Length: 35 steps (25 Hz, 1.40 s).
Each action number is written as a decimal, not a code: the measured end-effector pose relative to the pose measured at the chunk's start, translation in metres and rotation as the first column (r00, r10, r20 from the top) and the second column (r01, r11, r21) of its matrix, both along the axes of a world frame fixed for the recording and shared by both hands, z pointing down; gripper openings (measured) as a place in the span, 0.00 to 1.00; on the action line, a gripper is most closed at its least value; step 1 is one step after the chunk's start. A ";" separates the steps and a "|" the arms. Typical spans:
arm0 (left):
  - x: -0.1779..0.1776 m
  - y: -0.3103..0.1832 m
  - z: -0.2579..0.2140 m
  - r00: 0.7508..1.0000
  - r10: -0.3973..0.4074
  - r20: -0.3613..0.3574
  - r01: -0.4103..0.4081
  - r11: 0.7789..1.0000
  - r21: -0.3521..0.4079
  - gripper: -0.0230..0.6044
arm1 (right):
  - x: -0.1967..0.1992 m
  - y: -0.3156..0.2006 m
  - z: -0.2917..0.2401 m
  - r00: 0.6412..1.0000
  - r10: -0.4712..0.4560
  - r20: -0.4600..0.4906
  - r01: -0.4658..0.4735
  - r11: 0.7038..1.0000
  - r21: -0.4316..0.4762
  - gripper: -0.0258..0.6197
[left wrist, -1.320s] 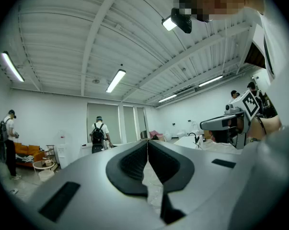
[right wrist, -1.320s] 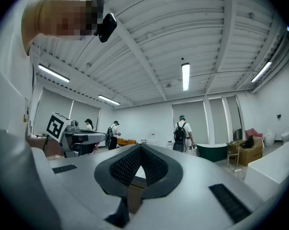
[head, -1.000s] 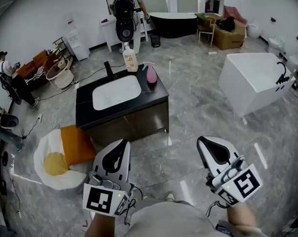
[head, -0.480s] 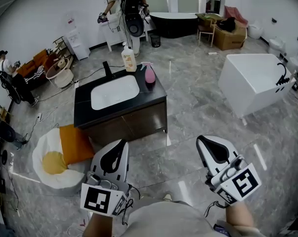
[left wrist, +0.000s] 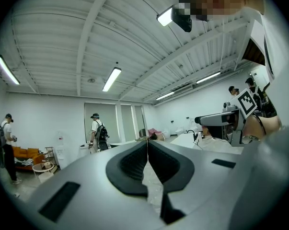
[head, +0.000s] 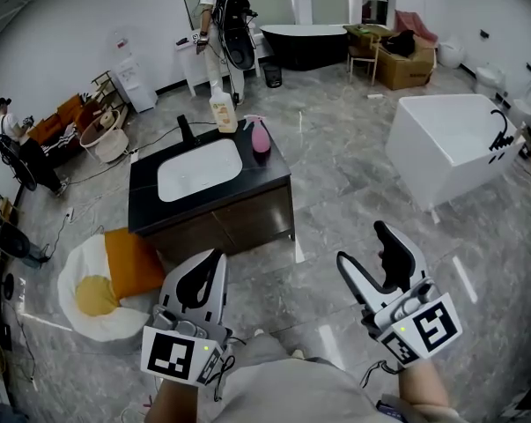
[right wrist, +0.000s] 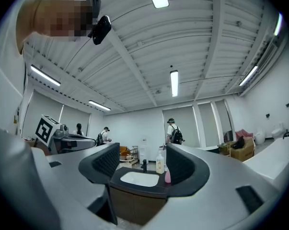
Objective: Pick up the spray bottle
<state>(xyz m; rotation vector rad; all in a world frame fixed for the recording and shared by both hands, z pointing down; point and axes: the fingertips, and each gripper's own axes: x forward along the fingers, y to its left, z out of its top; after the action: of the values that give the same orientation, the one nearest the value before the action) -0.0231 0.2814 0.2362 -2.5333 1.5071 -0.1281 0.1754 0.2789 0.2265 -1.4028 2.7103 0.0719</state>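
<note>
Head view: we find the left tool (head: 214, 256) closed and empty. The right tool (head: 360, 242) has just been opening wide, nothing between. What looks like the pink spray bottle (head: 260, 137) stands on the desk (head: 267, 171), well apart.

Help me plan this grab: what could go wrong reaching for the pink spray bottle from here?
The spray bottle stands near the edge of the counter beside a cream bottle; a wide sweep might knock either over. The right gripper, jaws just opened and empty, is far off, so aim may drift.
</note>
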 end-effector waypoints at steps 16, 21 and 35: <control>0.001 -0.076 0.034 1.000 0.018 0.003 -0.018 1.000 -0.024 0.07 | -0.005 -0.071 0.035 1.000 0.015 -0.004 -0.015 0.999 -0.047 0.52; -0.006 -0.120 0.045 0.999 0.031 0.007 -0.031 0.999 -0.032 0.07 | -0.007 -0.106 0.045 1.000 0.027 0.006 -0.027 0.998 -0.054 0.52; -0.058 -0.276 0.061 0.999 0.045 0.021 -0.043 0.995 -0.088 0.07 | -0.058 -0.260 0.075 0.995 0.060 -0.084 -0.073 0.984 -0.163 0.52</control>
<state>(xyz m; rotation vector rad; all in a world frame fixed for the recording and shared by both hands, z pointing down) -0.0806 0.0050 0.2971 -2.6211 1.4674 -0.2204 0.1174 0.0192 0.3018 -1.5665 2.7896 -0.0984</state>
